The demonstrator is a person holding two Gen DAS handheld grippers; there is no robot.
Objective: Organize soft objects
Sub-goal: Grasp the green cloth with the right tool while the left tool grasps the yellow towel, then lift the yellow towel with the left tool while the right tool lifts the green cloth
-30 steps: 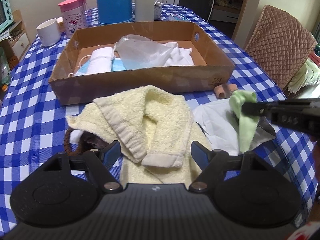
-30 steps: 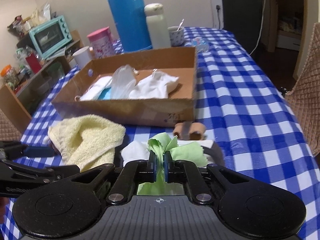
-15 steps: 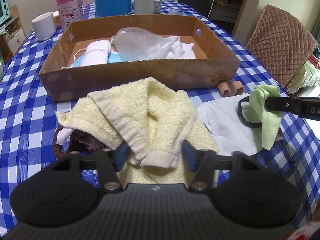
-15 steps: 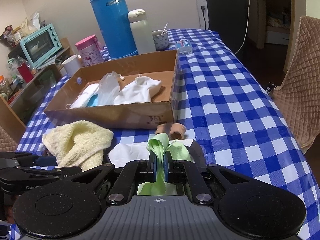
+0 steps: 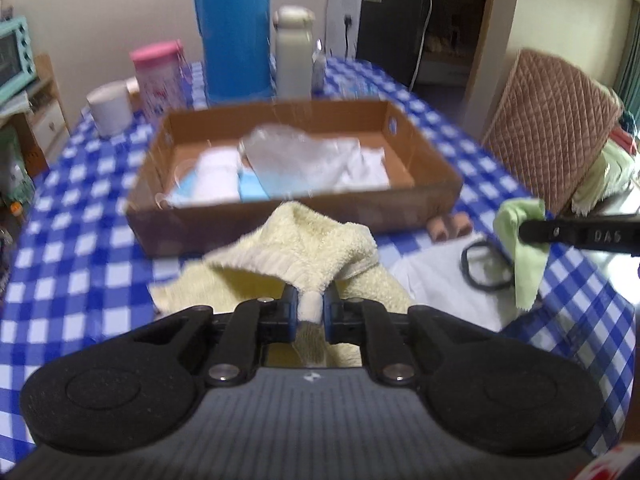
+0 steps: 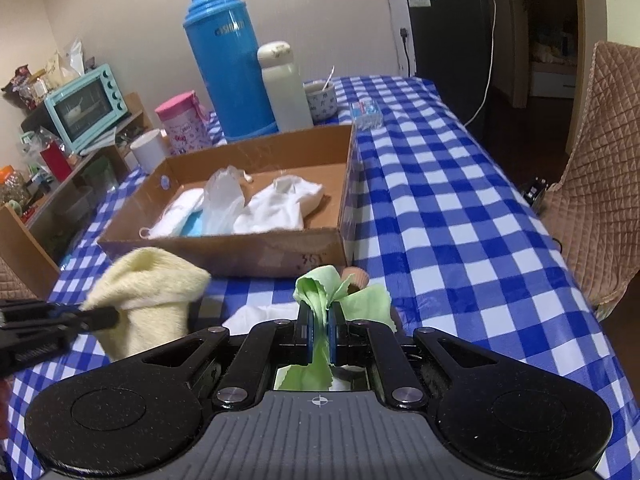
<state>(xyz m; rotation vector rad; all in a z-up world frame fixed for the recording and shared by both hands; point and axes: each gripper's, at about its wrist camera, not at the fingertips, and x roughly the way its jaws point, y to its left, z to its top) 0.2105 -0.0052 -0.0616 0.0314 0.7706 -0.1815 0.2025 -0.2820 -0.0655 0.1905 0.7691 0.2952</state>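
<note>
Left wrist view, slightly blurred: your left gripper (image 5: 310, 306) has its jaws closing on a fold of the pale yellow towel (image 5: 316, 246), and the pads already pinch the fabric, which bunches up between them. The towel sits on the blue checked tablecloth (image 5: 80, 240) just in front of the cardboard box (image 5: 420, 196); the box's near wall stands between the towel and the box floor. Inside the box lie a clear plastic bag (image 5: 280, 160), white cloth (image 5: 360, 168) and a blue face mask (image 5: 250, 186). Behind the box stand a blue thermos (image 5: 234, 28), a white bottle (image 5: 294, 56), a pink cup (image 5: 158, 70) and a white mug (image 5: 109, 108).

To the right, your right gripper (image 6: 319, 326) is clamped tight on a green cloth (image 6: 320, 300), which hangs above white fabric (image 5: 436, 284) and a black hair tie (image 5: 482, 266). Two small tan rolls (image 5: 448, 226) lie against the box's front corner.

A second ago your left fingers stood wide apart on either side of the towel; they have since drawn in on it, and the towel's fold has risen off the cloth. The right grip on the green cloth is unchanged.
</note>
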